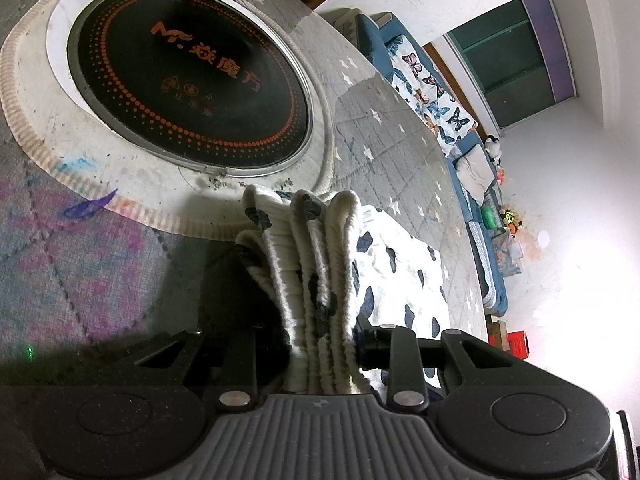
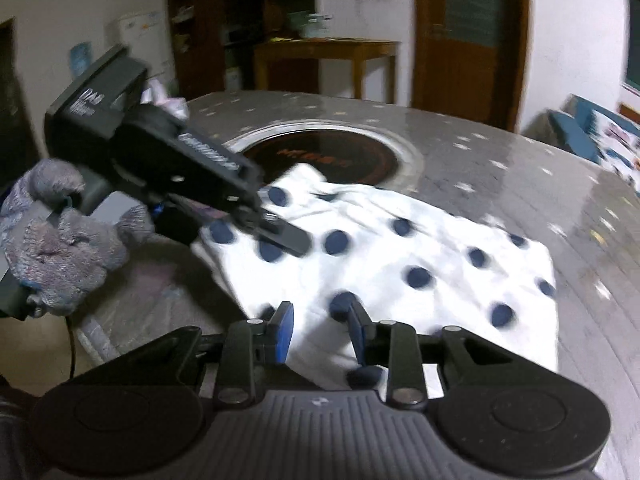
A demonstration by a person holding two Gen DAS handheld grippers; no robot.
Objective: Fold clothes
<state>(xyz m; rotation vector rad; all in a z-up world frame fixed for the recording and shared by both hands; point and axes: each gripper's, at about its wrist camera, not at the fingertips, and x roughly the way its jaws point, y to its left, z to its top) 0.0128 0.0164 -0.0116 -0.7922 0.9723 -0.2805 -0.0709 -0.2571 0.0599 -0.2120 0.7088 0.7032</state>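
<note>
Left tongs (image 1: 322, 354) are clenched on a bunched, ribbed edge of the spotted garment (image 1: 400, 276), several layers gathered, presumably to carry a fold across; right tongs (image 2: 320, 330) are spread, empty, poised over the near edge of the garment; garment is spread on the quilted table (image 2: 540, 168), beside the round black hotplate (image 1: 188, 80).

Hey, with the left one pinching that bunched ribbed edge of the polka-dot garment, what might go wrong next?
1. The left hand-held gripper clamps several bunched layers of the polka-dot garment; pulling may drag the whole piece crooked.
2. The right hand-held gripper is open, so nothing anchors the cloth.
3. The ribbed hem lies beside the round cooktop.
</note>
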